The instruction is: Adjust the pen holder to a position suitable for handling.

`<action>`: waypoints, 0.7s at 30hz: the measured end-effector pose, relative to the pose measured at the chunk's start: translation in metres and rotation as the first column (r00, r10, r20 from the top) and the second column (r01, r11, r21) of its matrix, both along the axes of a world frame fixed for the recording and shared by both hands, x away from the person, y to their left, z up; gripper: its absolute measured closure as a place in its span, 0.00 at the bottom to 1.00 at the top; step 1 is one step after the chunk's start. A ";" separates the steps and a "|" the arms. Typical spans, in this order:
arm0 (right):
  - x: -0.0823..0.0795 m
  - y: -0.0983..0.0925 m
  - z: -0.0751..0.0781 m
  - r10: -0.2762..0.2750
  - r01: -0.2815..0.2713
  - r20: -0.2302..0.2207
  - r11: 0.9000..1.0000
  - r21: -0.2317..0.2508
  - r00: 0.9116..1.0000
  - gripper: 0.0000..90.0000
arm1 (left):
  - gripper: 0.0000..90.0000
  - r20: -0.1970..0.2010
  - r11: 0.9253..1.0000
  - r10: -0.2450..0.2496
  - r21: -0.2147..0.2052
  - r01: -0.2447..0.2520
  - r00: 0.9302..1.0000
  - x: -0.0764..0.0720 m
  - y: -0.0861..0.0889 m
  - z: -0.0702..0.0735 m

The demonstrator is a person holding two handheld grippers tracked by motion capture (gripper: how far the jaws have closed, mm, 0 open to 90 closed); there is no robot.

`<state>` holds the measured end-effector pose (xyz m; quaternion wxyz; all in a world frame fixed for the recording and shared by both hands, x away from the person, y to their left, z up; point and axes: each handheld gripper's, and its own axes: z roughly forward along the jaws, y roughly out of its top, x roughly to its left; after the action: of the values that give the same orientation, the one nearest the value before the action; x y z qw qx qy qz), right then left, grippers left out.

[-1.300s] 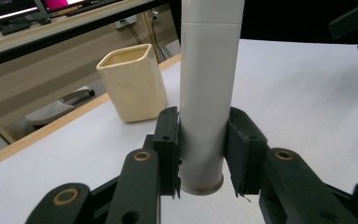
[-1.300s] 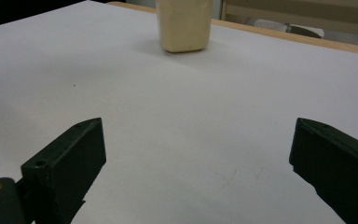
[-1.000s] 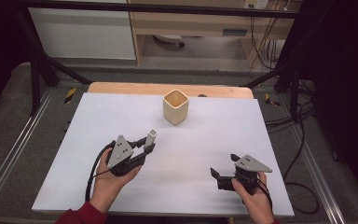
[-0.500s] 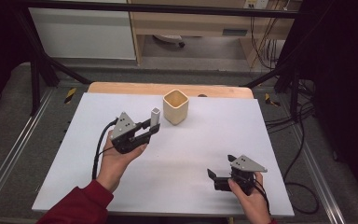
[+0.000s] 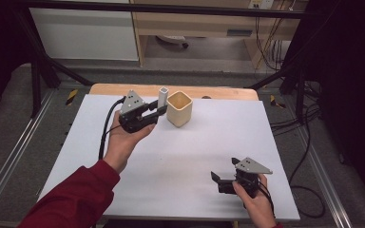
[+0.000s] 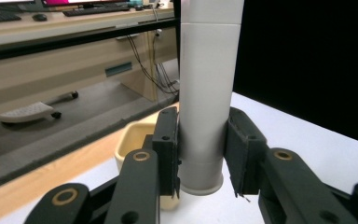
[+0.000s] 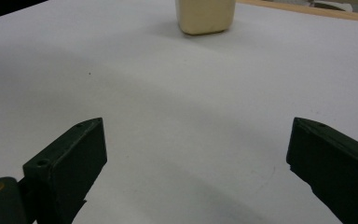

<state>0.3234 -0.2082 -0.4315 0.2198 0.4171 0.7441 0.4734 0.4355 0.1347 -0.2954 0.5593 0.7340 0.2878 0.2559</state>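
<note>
My left gripper is shut on a grey-white tube that stands upright between its jaws, just left of a cream square cup at the back of the white table. In the left gripper view the tube fills the gap between the pads, and the cup lies low behind it. Near the front right edge my right gripper rests open with nothing in it; its own view has the jaws wide apart over bare table, the cup far ahead.
A wooden strip runs along the table's far edge. Black frame legs and cables stand on the grey floor around the table. Cabinets line the back wall.
My left hand has carried the tube up and away toward the back of the table, ending beside the cup. The right hand has stayed where it was.
</note>
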 end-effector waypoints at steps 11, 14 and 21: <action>0.001 0.000 -0.003 -0.001 0.001 -0.010 1.000 -0.005 1.000 0.05 | 0.75 -0.004 0.999 0.032 -0.027 -0.032 0.999 0.029 -0.012 0.013; 0.003 0.000 -0.004 -0.004 0.004 -0.015 1.000 -0.003 1.000 0.05 | 0.75 -0.011 0.998 0.056 -0.033 -0.056 0.998 0.036 -0.011 0.011; 0.003 0.004 -0.005 0.005 -0.005 -0.019 1.000 -0.010 1.000 0.05 | 0.75 -0.005 0.997 0.075 -0.022 -0.075 0.997 0.048 -0.014 0.016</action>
<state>0.3263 -0.2041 -0.4361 0.2138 0.4185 0.7496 0.4661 0.4834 0.1204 -0.2791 0.5569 0.7169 0.3192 0.2720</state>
